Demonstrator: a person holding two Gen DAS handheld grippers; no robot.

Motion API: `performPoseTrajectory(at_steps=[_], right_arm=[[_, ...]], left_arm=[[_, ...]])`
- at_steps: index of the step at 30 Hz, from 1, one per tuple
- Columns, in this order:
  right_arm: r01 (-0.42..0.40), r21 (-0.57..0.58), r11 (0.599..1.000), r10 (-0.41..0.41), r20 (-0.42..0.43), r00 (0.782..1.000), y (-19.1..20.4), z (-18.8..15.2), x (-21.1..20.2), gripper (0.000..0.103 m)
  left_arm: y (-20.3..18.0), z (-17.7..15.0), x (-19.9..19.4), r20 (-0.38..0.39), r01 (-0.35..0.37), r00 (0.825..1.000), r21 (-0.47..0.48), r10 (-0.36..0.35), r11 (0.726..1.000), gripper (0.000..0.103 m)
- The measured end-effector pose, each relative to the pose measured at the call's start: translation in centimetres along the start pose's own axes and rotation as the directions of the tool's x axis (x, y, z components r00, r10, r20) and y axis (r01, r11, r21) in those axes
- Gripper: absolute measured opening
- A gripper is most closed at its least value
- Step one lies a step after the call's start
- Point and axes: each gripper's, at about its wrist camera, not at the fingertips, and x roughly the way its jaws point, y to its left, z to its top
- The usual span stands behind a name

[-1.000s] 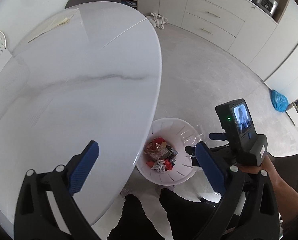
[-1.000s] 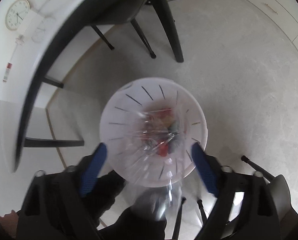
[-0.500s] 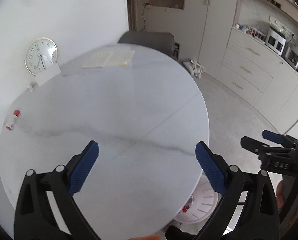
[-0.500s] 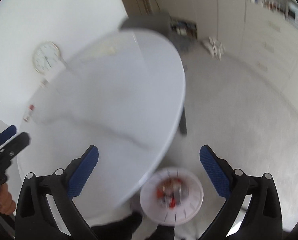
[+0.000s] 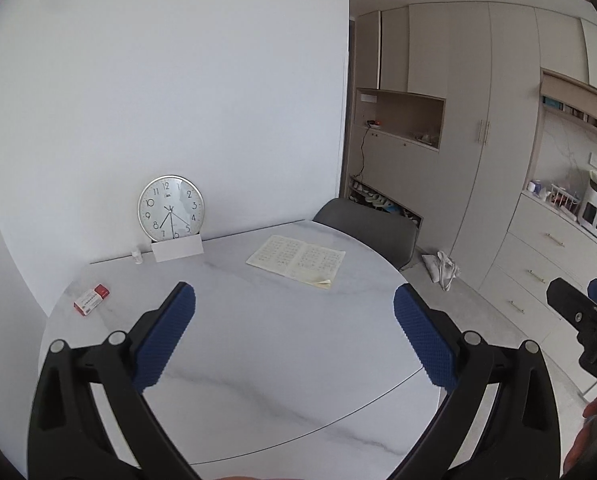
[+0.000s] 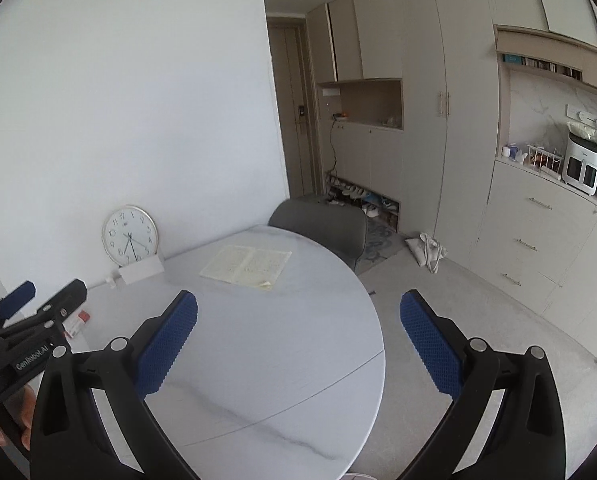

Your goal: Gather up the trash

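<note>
Left wrist view: the left gripper (image 5: 294,336) hovers wide open and empty over the marble surface (image 5: 258,360); the right gripper (image 6: 298,338) is likewise spread, holding nothing. The only likely trash, a small red-and-white box (image 5: 91,299), lies near the surface's far-left edge. It looks light and crushable; pinch its long sides.

Two black handheld grippers with blue textured pads are held level side by side: left gripper (image 5: 294,336) and right gripper (image 6: 298,340), both spread wide, holding nothing.

Small box (image 5: 91,299) print unreadable
</note>
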Motion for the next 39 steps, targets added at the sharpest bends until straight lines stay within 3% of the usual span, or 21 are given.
performPoseTrajectory(at_steps=[4, 39], right_arm=[[0.007, 0.014, 1.000, -0.008, 0.047, 0.999, 0.0, -0.5, -1.1, 0.101], [0.019, -0.055, 0.998, -0.019, 0.000, 1.000, 4.0, -2.2, 0.1, 0.101]], left_arm=[[0.3, -0.2, -0.3, 0.000, 0.001, 1.000, 0.005, -0.001, 1.000, 0.095], [2.6, -1.3, 1.8, -0.048, 0.056, 0.997, 0.020, -0.054, 0.998, 0.095]])
